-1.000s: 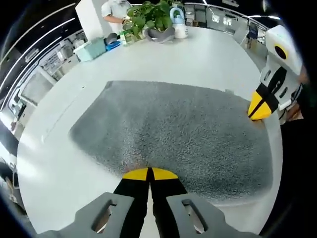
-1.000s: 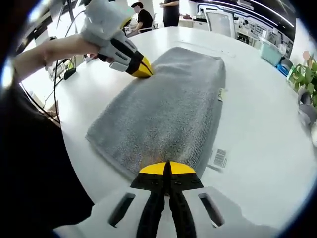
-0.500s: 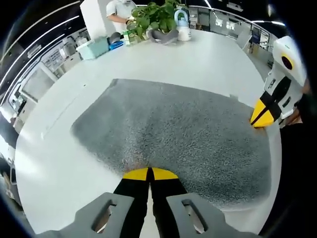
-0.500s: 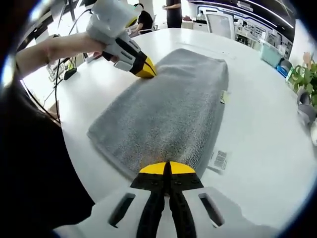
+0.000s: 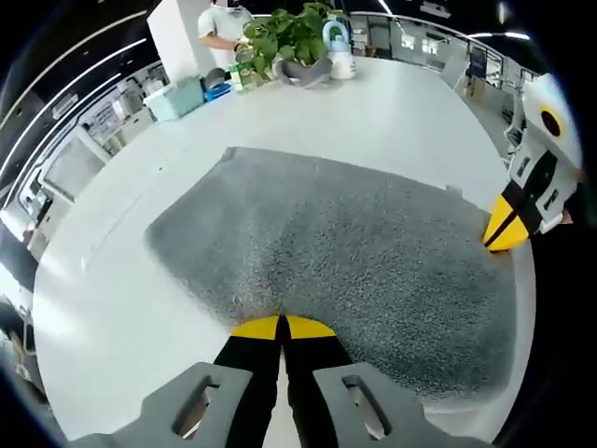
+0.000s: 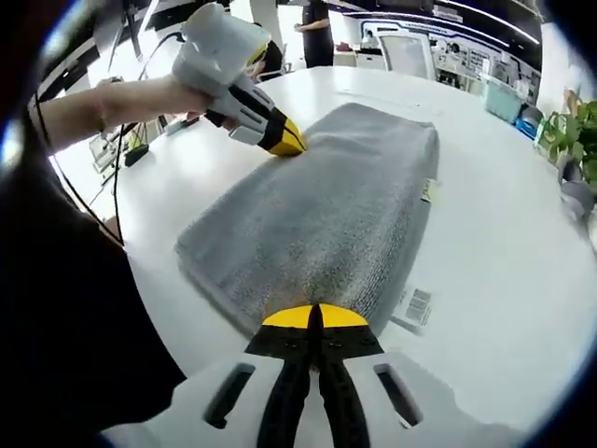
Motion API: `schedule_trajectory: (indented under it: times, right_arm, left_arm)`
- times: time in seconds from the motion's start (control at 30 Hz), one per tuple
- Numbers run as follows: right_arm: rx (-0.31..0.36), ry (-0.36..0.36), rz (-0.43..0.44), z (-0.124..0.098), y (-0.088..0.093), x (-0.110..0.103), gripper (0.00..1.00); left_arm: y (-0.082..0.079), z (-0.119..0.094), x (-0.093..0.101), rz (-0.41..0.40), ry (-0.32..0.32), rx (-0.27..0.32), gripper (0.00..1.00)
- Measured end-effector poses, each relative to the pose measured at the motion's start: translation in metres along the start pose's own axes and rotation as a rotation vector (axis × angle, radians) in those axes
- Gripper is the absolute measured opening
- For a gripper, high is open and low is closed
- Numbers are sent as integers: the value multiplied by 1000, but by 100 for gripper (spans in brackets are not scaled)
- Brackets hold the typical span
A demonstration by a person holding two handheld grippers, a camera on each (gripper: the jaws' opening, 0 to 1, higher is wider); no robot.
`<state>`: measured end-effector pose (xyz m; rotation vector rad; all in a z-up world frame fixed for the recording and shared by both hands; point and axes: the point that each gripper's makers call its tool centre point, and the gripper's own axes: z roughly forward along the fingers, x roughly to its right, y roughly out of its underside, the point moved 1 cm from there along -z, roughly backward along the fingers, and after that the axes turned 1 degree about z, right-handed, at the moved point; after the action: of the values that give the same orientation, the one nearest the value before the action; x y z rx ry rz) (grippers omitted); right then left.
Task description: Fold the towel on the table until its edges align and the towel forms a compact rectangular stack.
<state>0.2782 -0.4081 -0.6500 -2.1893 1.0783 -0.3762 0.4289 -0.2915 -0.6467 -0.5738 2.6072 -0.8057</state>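
1. The grey towel (image 6: 322,229) lies flat on the white desk (image 6: 504,280), already a thick long rectangle. One long side runs near the desk's edge closest to the person, and a white barcoded label (image 6: 413,306) sticks out from under the other long side.
2. The right gripper (image 6: 312,329) has its yellow-tipped jaws closed together at the towel's short end. I judge they pinch the cloth there, though the contact itself is hard to make out.
3. The left gripper (image 5: 279,328) is likewise closed, at the towel's other short end.
4. A person's hand (image 6: 187,93) holds the left gripper.
5. Plants (image 5: 289,33) and a teal bin (image 5: 173,93) sit at the far edge of the desk, well apart from the towel.
6. Risks, as a judgement:
   - A pinch that catches only the top layer would peel the stack open on lifting.
   - Uneven travel of the two grippers would skew the edges.
   - The towel's closeness to the desk edge means a pull toward the person could drag it over.
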Motion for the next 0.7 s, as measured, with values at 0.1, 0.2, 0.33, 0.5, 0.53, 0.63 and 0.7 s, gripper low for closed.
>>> schedule_trajectory:
  times: [0.1, 0.2, 0.33, 0.5, 0.53, 0.63, 0.7]
  right_arm:
    - [13, 38, -54, 0, 1, -4, 0]
    - [32, 23, -18, -1, 0, -2, 0]
    - [82, 3, -6, -2, 1, -1, 0]
    - [95, 16, -265, -16, 1, -5, 0]
    - [103, 48, -272, -21, -1, -1, 0]
    - [85, 156, -364, -42, 6, 14, 0]
    - [76, 187, -383, -53, 15, 19, 0]
  left_arm:
    - [0, 0, 0, 4, -5, 12, 1]
    - [0, 0, 0, 2, -3, 17, 1]
    - [0, -1, 1, 8, -7, 35, 1]
    - [0, -1, 3, 42, -32, 52, 1]
    - [1, -1, 3, 47, -36, 63, 1]
    - [2, -2, 2, 40, -33, 92, 1]
    - [2, -2, 2, 27, -38, 110, 1]
